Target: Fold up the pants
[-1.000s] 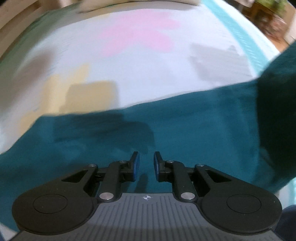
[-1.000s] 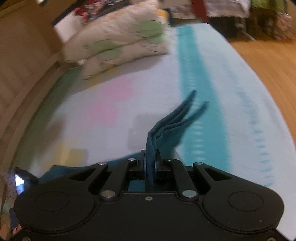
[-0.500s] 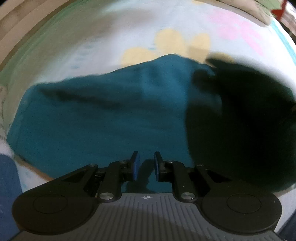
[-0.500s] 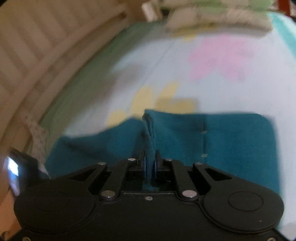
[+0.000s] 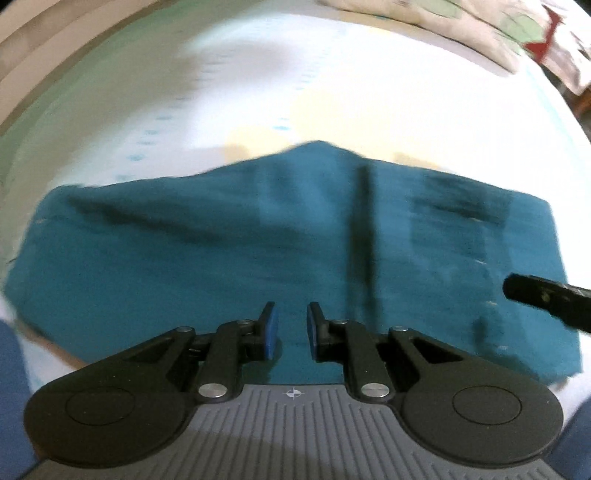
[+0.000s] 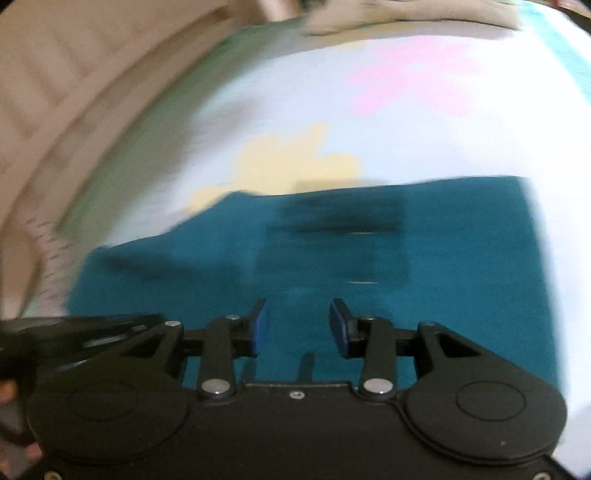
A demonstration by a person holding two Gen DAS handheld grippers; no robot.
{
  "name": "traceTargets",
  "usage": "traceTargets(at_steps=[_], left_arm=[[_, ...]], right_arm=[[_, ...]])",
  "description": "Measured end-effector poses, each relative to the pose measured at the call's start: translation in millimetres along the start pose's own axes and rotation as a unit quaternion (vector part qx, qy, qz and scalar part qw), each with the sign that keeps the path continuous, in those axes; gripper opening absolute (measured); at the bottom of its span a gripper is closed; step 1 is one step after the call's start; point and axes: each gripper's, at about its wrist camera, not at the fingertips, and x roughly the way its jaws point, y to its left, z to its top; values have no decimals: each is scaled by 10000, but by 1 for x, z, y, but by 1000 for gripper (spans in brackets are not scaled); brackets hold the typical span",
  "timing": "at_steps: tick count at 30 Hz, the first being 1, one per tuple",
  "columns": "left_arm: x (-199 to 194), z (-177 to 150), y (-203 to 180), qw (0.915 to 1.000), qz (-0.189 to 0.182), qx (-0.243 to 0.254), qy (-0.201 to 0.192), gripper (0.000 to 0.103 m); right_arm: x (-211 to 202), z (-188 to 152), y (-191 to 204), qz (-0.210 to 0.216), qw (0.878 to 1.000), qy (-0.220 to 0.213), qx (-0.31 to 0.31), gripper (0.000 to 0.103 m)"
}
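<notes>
There is one pair of teal pants (image 5: 229, 251), and it lies flat on the bed sheet (image 5: 369, 92), which has one yellow flower (image 6: 291, 162) and one pink flower (image 6: 413, 81) on it. There are two grippers: the left gripper (image 5: 291, 328) hangs just over the pants with a small gap between its blue pads (image 5: 270, 330) and nothing in it, and the right gripper (image 6: 297, 326) is over the pants with its jaws wide apart and empty too. I see pillows (image 5: 424, 14) at the far end of the bed, all blurry, so I cannot count them.
</notes>
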Motion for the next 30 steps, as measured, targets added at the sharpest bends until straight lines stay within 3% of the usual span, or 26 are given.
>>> traceTargets(at_steps=[7, 10, 16, 19, 22, 26, 30], left_arm=[[29, -13, -47, 9977, -84, 589, 333, 17], [40, -21, -47, 9967, 73, 729, 354, 18], [37, -21, -51, 9960, 117, 826, 318, 17], [46, -13, -49, 9969, 33, 716, 321, 17], [47, -12, -48, 9964, 72, 803, 274, 17], [47, -12, -66, 9909, 392, 1275, 160, 17], [46, -16, -79, 9845, 710, 1607, -13, 17]], right_arm=[[15, -17, -55, -834, 9916, 645, 746, 44], [17, -22, -55, -810, 9917, 688, 719, 43], [8, 1, -53, -721, 9961, 271, 426, 43], [19, 30, -53, -845, 9951, 69, 515, 43], [39, 52, -62, -1103, 9922, 165, 554, 43], [65, 67, -77, -1259, 9870, 442, 896, 42], [72, 71, -64, -1426, 9859, 667, 565, 48]])
